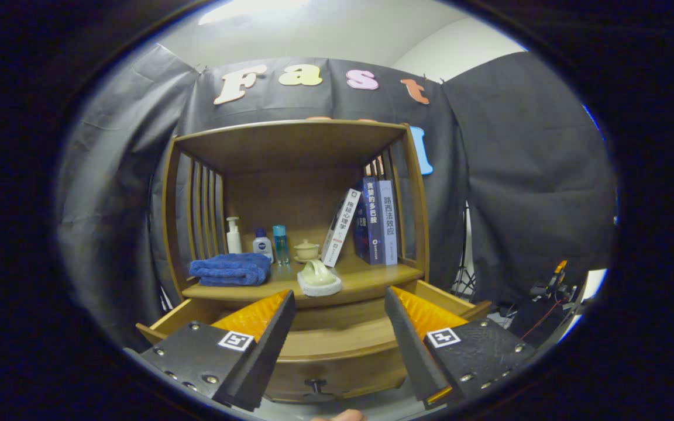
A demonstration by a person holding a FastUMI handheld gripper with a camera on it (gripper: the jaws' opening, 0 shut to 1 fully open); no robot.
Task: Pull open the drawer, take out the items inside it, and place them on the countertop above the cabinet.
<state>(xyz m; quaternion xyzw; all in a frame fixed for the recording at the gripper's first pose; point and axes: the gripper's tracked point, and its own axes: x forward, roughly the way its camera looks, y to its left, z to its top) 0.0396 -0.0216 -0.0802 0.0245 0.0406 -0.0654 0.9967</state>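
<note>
Drawer [337, 345]: pulled open below the countertop [366, 280], knob facing out; its inside appears bare, though the fingers hide part of it. Gripper [340, 327]: fingers spread wide, holding nothing, poised over the drawer. Pale green item on a white pad [319, 278]: on the countertop's front edge, just above the drawer. Blue towel [230, 269], bottles, lidded cup, books: on the countertop behind it. Judgement: opening done; emptying seemingly complete or nearly so.
</note>
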